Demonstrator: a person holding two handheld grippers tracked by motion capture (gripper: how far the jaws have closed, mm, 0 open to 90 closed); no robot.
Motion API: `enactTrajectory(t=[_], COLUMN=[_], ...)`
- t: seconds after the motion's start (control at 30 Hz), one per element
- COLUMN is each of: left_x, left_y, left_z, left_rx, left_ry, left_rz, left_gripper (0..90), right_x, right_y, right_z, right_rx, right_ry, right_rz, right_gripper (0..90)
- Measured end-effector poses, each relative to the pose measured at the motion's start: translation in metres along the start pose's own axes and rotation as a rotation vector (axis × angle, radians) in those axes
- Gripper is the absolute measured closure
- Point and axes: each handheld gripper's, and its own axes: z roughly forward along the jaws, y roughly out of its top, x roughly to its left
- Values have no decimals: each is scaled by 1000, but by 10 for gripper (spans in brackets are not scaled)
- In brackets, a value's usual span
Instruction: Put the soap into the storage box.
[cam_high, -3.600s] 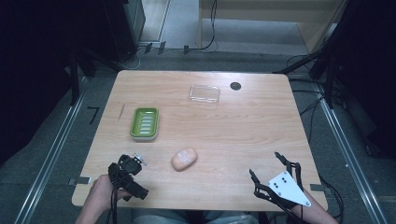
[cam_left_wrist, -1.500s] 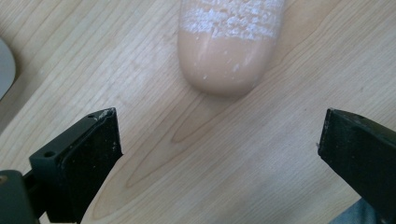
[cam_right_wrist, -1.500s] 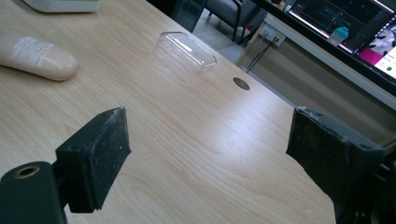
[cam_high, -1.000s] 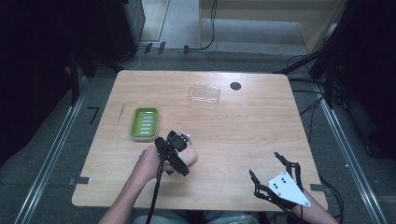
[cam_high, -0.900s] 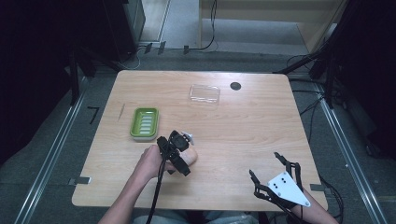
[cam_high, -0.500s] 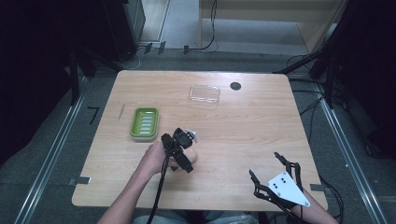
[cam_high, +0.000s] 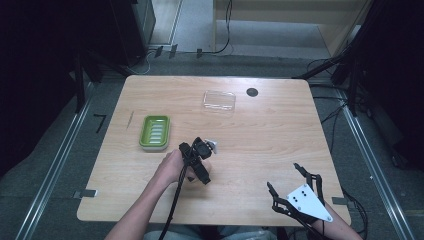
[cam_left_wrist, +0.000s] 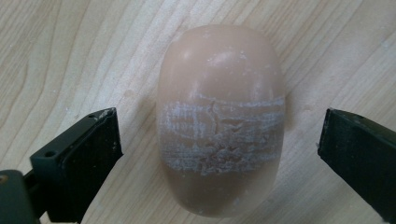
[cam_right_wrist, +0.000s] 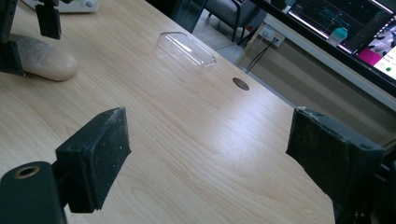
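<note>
The bar of soap (cam_left_wrist: 220, 119) lies flat on the table (cam_high: 260, 130), near the middle of its front half, just right of the green soap dish (cam_high: 155, 132). It is framed between the jaws of the left gripper (cam_left_wrist: 219, 144), which are spread wider than the bar and have just been closing — bare wood is seen on both sides, so nothing is pinched yet. The bar's long axis runs up the left gripper view, across the line between the jaws, so its short width is what would be caught. From above, the soap is hidden beneath the left gripper (cam_high: 200, 157). The right gripper (cam_high: 287, 182) rests well apart at the front right corner, jaws spread on nothing; from it the soap (cam_right_wrist: 44, 58), a clear lid (cam_right_wrist: 186, 50) and a round hole (cam_right_wrist: 240, 83) are seen.
</note>
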Motion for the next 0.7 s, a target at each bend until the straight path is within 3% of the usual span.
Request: enactTrajectory(t=[0.2,0.47,0.7], left_x=[2,1,-1], left_y=[-2,-1,0], left_z=[0,4,6], left_rx=[-10,20,11], left_ry=[0,27,12], left_rz=[-6,10,12], left_gripper=[76,212,310], right_x=[0,0,0], right_y=[0,0,0], right_z=[0,0,-1], right_rx=[-1,-2,-2], right_ry=[-1,-2,-1], right_rz=[0,0,0], right_gripper=[131,131,131])
